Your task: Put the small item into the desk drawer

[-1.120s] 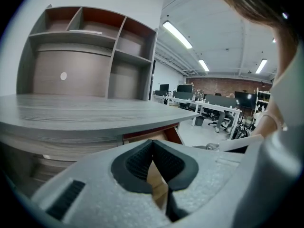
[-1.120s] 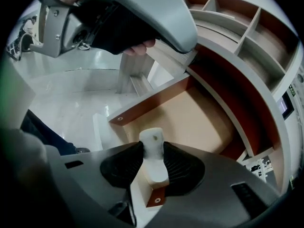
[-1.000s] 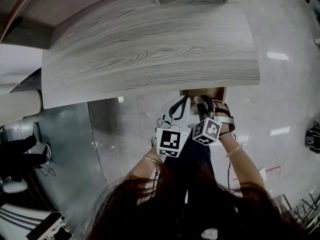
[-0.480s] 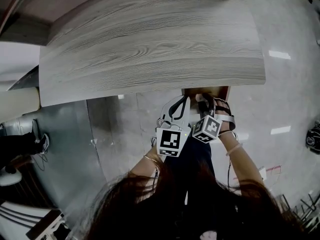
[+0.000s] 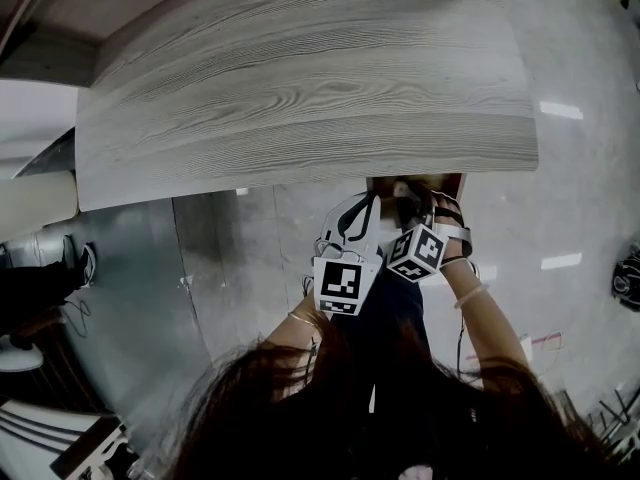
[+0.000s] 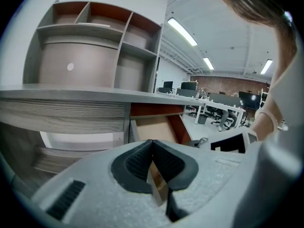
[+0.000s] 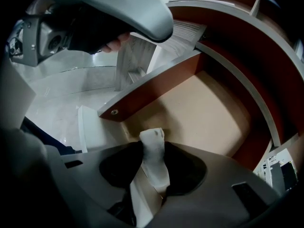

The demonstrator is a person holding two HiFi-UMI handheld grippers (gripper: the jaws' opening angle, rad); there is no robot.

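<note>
As the right gripper [image 7: 153, 163] eases its jaws open around the small white item [image 7: 152, 139], the desktop [image 5: 300, 98] overhangs the open drawer [image 7: 209, 113]. The left gripper [image 6: 152, 161] is closed and empty.

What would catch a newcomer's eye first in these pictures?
The broad grey wood-grain desktop fills the head view. Below its near edge, the right gripper holds a small white item over the open drawer, its jaws opening; the left gripper sits shut alongside.
</note>
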